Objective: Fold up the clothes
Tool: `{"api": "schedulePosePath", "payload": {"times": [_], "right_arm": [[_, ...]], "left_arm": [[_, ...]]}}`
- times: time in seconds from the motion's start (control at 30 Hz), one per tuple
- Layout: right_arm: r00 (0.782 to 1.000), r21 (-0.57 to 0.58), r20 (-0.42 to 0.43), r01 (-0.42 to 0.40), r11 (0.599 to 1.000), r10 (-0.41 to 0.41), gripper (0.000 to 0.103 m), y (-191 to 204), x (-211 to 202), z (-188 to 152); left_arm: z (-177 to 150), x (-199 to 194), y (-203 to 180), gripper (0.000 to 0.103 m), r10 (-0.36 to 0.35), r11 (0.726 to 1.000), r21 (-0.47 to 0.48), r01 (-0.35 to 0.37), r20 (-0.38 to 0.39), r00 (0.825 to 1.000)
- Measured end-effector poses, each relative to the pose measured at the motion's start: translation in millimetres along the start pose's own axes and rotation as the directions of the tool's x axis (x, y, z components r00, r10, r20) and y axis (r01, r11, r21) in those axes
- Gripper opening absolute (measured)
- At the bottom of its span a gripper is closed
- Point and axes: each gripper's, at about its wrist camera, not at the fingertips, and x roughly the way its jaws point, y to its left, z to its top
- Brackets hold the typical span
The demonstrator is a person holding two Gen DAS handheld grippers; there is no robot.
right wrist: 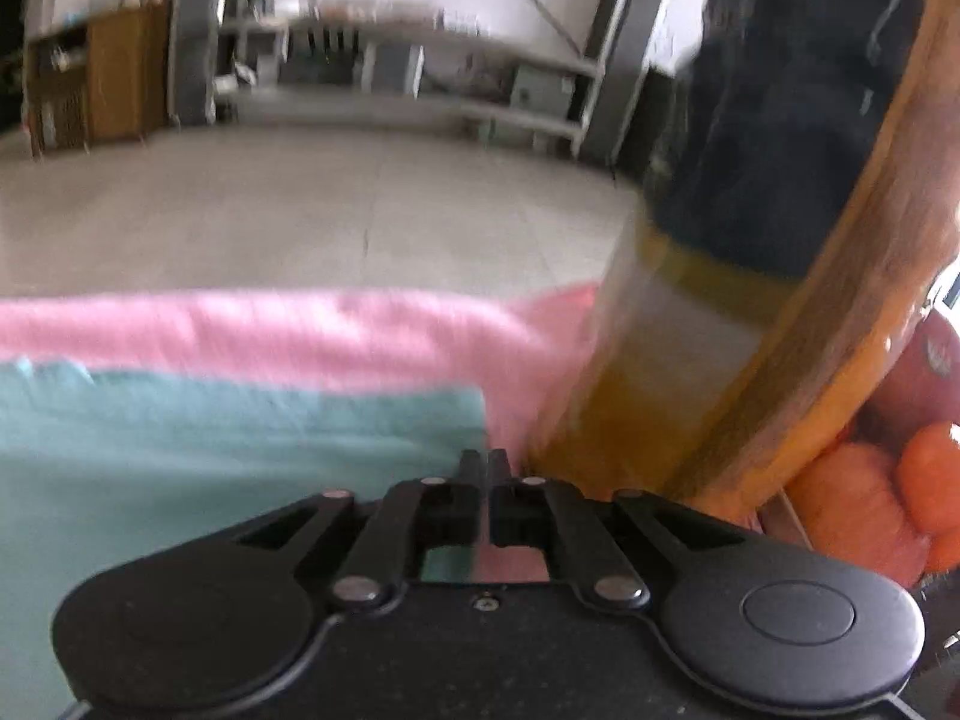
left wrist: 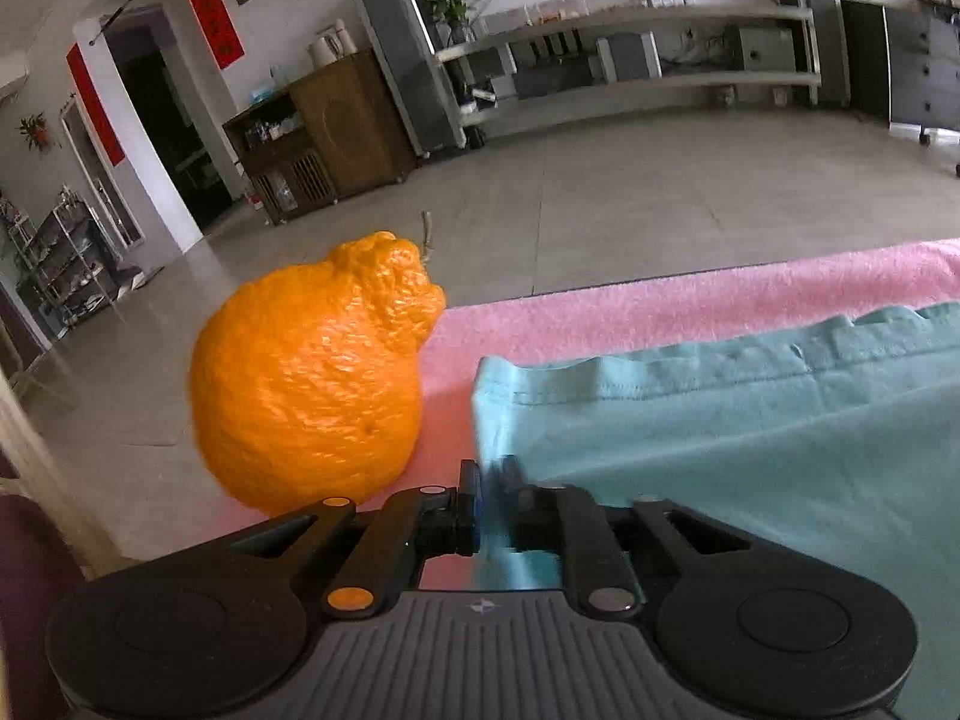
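Note:
A teal garment [left wrist: 720,420] lies flat on a pink cloth [left wrist: 660,306]. My left gripper [left wrist: 493,474] is shut on the garment's near left corner, and teal fabric shows between its fingers. In the right wrist view, which is blurred, the same garment [right wrist: 240,444] fills the left side on the pink cloth [right wrist: 300,330]. My right gripper [right wrist: 485,462] sits at the garment's right edge with its jaws together; I cannot tell whether fabric is pinched between them.
A large bumpy orange fruit [left wrist: 312,372] stands on the pink cloth just left of my left gripper. A tall bottle of amber liquid [right wrist: 750,240] stands close to the right of my right gripper, with orange fruits [right wrist: 888,492] beside it. Beyond the cloth's far edge is open floor.

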Motion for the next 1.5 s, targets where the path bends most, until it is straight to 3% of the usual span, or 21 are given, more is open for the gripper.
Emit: {"api": "schedulePosePath", "payload": {"times": [0.1, 0.23, 0.4, 0.5, 0.6, 0.7, 0.77, 0.83, 1.03, 1.1, 1.27, 1.4, 1.5], "right_arm": [[0.998, 0.036, -0.017, -0.053, 0.998, 0.054, 0.017, -9.7, -27.1, 0.8], [0.987, 0.143, -0.033, -0.151, 0.978, 0.157, 0.025, -44.3, -95.8, 2.7], [0.949, 0.257, -0.011, -0.303, 0.918, 0.316, 0.032, -100.9, -198.5, -11.1], [0.917, 0.297, 0.033, -0.388, 0.873, 0.397, 0.042, -134.2, -261.9, -40.4], [0.893, 0.351, 0.047, -0.435, 0.83, 0.448, 0.048, -143.3, -291.9, -78.3], [0.867, 0.434, 0.014, -0.454, 0.778, 0.498, 0.049, -147.3, -291.5, -127.8], [0.831, 0.499, -0.034, -0.468, 0.73, 0.556, 0.049, -146.3, -272.3, -157.7], [0.798, 0.528, -0.132, -0.445, 0.723, 0.588, 0.046, -141.2, -259.4, -180.5], [0.778, 0.424, -0.16, -0.502, 0.754, 0.608, 0.047, -120.4, -287.6, -211.9], [0.771, 0.397, -0.184, -0.509, 0.764, 0.609, 0.047, -110.8, -288.8, -221.1], [0.795, 0.277, -0.226, -0.502, 0.819, 0.563, 0.038, -87.4, -291.2, -232.7], [0.813, 0.185, -0.253, -0.491, 0.851, 0.524, 0.035, -73.7, -294.0, -239.0], [0.827, 0.115, -0.271, -0.481, 0.869, 0.493, 0.034, -63.4, -296.0, -243.7]], "left_arm": [[5.1, -34.2, 19.3, 0.032, -0.045, 0.998, -0.038, 0.044, -0.02, 0.999], [-6.1, -106.2, 48.0, 0.034, -0.099, 0.995, -0.038, 0.097, -0.05, 0.994], [-46.6, -203.5, 81.1, 0.041, -0.188, 0.981, -0.06, 0.183, -0.091, 0.978], [-90.5, -244.1, 88.5, 0.047, -0.26, 0.964, -0.098, 0.249, -0.12, 0.958], [-140.8, -257.7, 87.8, 0.048, -0.332, 0.937, -0.172, 0.303, -0.176, 0.927], [-186.4, -251.7, 82.1, 0.043, -0.368, 0.92, -0.241, 0.309, -0.265, 0.891], [-207.6, -252.1, 78.5, 0.043, -0.365, 0.924, -0.241, 0.298, -0.318, 0.875], [-219.2, -264.8, 79.5, 0.045, -0.345, 0.934, -0.205, 0.293, -0.302, 0.888], [-243.8, -282.3, 79.7, 0.046, -0.373, 0.925, -0.187, 0.33, -0.286, 0.883], [-247.1, -288.2, 72.2, 0.046, -0.355, 0.934, -0.134, 0.33, -0.266, 0.896], [-246.5, -294.1, 50.3, 0.046, -0.315, 0.947, -0.001, 0.32, -0.179, 0.932], [-244.3, -285.4, 25.1, 0.04, -0.245, 0.957, 0.119, 0.263, -0.151, 0.958], [-250.6, -283.4, 18.5, 0.027, -0.255, 0.941, 0.177, 0.29, -0.194, 0.947]]}}
